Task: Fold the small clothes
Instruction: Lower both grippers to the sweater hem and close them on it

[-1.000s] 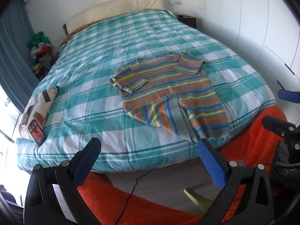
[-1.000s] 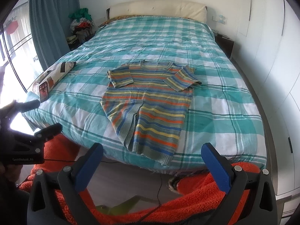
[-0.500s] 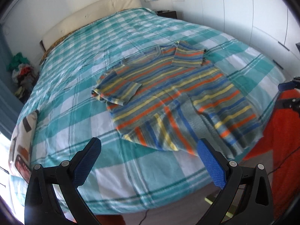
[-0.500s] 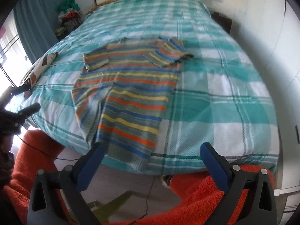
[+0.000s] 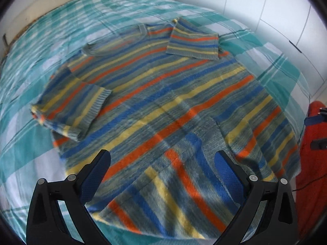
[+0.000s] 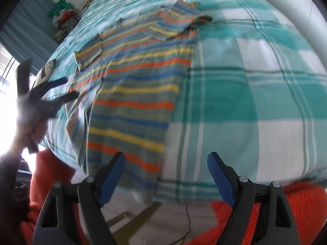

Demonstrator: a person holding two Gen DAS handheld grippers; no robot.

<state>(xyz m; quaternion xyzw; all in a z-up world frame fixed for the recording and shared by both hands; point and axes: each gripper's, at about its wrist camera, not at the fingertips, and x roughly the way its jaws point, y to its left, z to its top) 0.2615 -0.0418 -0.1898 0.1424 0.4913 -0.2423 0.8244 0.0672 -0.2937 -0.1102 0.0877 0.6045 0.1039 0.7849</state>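
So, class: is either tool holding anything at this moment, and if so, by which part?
Nothing is held. The left tool hangs open over the striped sweater; the right tool, its jaws just closing a little, is open above the hem, gripping nothing.

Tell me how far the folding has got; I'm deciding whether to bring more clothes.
Done: both sleeves of the striped sweater are folded onto its body. In hand: left gripper and right gripper, both open, hang over its hem, holding nothing. Left: folding the body.
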